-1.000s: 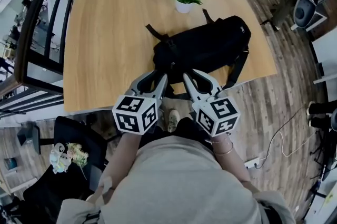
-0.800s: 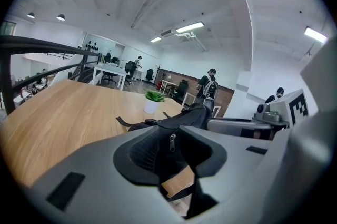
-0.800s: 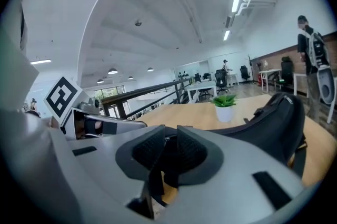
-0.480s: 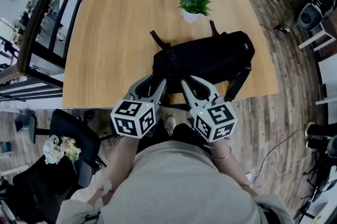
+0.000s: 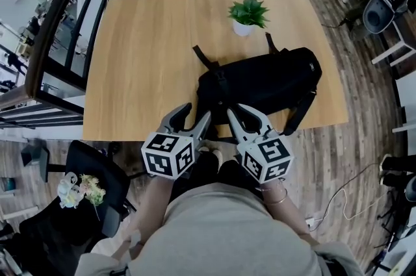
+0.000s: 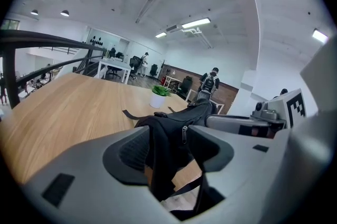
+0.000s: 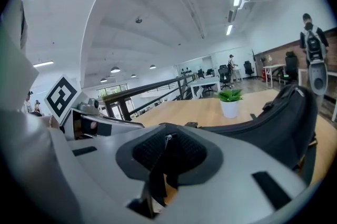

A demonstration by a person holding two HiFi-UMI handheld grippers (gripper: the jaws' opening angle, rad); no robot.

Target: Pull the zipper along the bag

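We hold the left gripper [image 5: 195,113] at the near end of the bag [image 5: 266,76]. Its jaws have just been opening and now stand released, with a fold of black bag fabric [image 6: 160,154] between them that the pads do not press. Just beside it, the right gripper [image 5: 239,113] is clenched on the zipper pull [image 7: 167,139], whose black tab hangs down between the pads. The bag lies across the near right part of the wooden table [image 5: 149,54], straps spread. Beyond it stands a small potted plant [image 5: 247,13].
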